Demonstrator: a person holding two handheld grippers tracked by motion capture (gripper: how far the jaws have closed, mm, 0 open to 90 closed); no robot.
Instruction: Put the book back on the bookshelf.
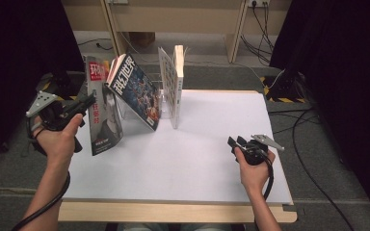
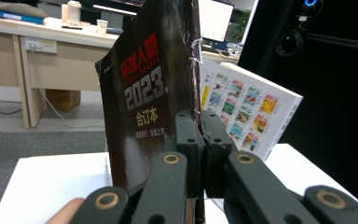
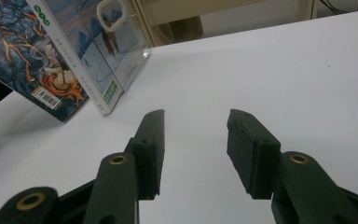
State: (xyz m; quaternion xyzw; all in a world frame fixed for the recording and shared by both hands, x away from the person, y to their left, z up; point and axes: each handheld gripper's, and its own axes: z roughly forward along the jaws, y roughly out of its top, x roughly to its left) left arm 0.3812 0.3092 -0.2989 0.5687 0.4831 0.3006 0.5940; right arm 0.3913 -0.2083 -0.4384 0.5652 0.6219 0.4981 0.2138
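A dark magazine [image 1: 101, 113] with a red title stands upright at the table's left, its lower edge on the white surface. My left gripper [image 1: 83, 103] is shut on its near edge; in the left gripper view the jaws [image 2: 200, 117] pinch the magazine [image 2: 144, 93] at its spine. A blue-covered magazine [image 1: 136, 91] leans to the right of it, against a clear stand. A white book [image 1: 176, 86] stands upright beyond that. My right gripper [image 1: 233, 143] rests low over the table at the right, open, with nothing between its jaws [image 3: 196, 122].
The white tabletop [image 1: 197, 159] has a wooden front edge. A clear acrylic stand [image 3: 137, 51] holds the books [image 3: 91, 51]. Black curtains hang at both sides. Cables lie on the floor at the right, and wooden desk legs stand behind the table.
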